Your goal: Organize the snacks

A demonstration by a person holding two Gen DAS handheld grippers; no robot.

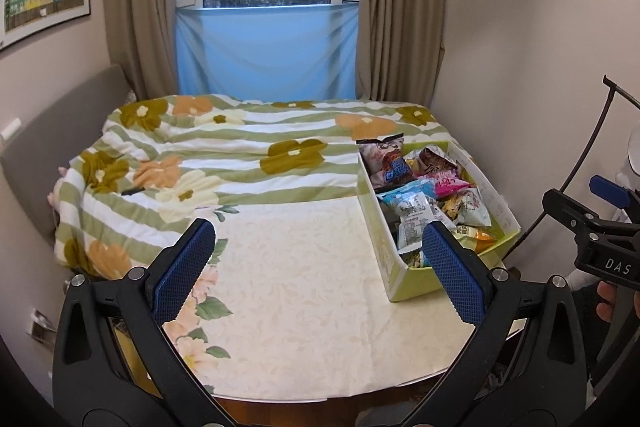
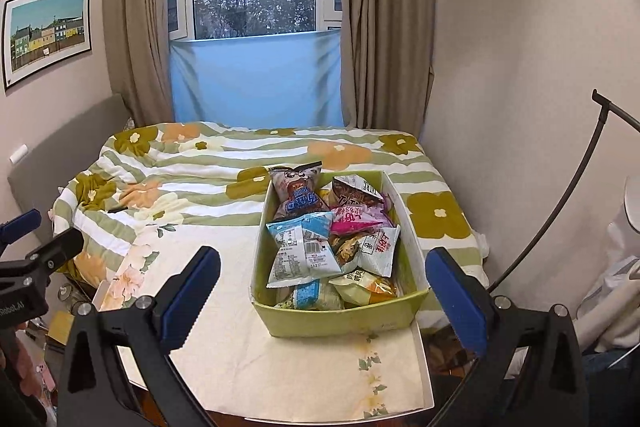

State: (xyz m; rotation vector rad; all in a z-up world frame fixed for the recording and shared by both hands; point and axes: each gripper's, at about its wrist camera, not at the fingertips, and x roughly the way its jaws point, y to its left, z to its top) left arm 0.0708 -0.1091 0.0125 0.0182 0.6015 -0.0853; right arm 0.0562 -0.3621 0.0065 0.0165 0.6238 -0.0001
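Note:
A yellow-green cardboard box [image 2: 340, 319] full of several snack packets stands on the table's right side; in the left wrist view the box [image 1: 384, 247] is at right. On top lie a brown packet [image 2: 298, 193], a light blue packet [image 2: 300, 247] and a pink packet [image 2: 352, 223]. My left gripper [image 1: 320, 259] is open and empty over the tablecloth, left of the box. My right gripper [image 2: 324, 283] is open and empty, its fingers either side of the box's near end, held back from it.
The table has a cream floral cloth [image 1: 288, 287] and butts against a bed with a green-striped flowered quilt [image 1: 224, 147]. A wall is at right, with a curved dark rod [image 2: 560, 219]. Window and curtains are behind the bed.

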